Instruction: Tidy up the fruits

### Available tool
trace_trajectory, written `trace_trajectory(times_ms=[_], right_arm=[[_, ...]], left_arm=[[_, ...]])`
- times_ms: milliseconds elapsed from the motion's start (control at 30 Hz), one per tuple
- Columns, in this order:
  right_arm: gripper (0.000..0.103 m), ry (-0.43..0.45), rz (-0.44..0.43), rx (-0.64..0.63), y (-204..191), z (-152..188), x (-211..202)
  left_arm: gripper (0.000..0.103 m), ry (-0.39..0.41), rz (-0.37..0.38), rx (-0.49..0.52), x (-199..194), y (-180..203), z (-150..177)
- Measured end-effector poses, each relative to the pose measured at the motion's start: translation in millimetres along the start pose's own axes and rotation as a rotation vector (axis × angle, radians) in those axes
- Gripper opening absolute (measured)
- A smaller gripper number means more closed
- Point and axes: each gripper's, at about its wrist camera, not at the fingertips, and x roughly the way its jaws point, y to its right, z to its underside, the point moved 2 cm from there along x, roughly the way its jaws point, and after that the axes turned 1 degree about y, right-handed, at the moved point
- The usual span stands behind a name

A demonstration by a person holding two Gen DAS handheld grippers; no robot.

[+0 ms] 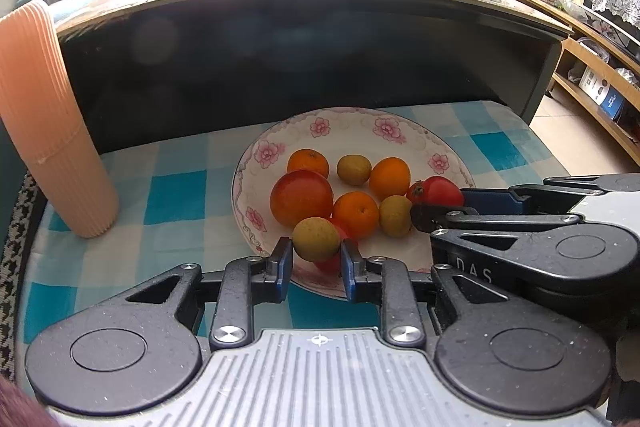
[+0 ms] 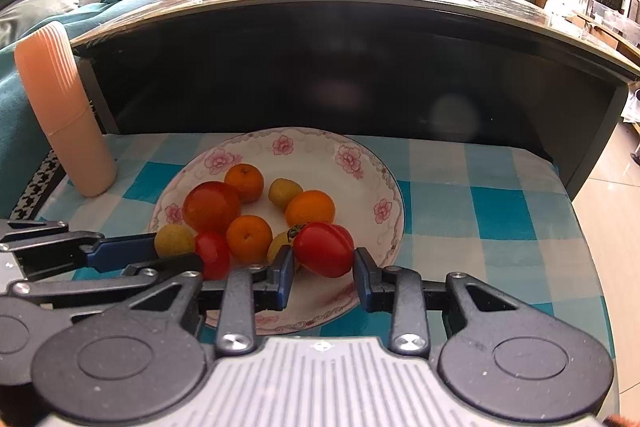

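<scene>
A ribbed, peach-coloured plastic cylinder (image 1: 52, 131) is seen leaning at the left on a blue-and-white checked cloth (image 1: 176, 195). A glossy round plate (image 1: 384, 131) with pink flower print is set at centre, holding smooth oranges, a large red-orange fruit (image 1: 301, 202) and small tomatoes. The left gripper (image 1: 316, 259) is clamped on a small, dull yellow-green fruit (image 1: 316, 239) at the plate's near edge. To the right, the right gripper (image 2: 324, 273) is closed on a shiny red tomato (image 2: 324, 249). The letters "DAS" (image 1: 474, 271) are read on its black body.
</scene>
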Motion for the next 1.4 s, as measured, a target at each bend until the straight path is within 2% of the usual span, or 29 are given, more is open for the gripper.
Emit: trace_trajectory(times_ms=[567, 733, 1000, 1400], right_arm=[[0.048, 0.005, 0.005, 0.007, 2, -1, 1], [0.048, 0.011, 0.006, 0.017, 3, -1, -1], [0.048, 0.026, 0.004, 0.024, 2, -2, -4], [0.048, 0.054, 0.006, 0.053, 3, -6, -11]], left_arm=[[0.036, -0.001, 0.000, -0.010, 2, -1, -1], [0.043, 0.005, -0.013, -0.013, 1, -2, -2], [0.045, 0.010, -0.018, -0.028, 0, -5, -3], [0.056, 0.020, -0.025, -0.050, -6, -10, -6]])
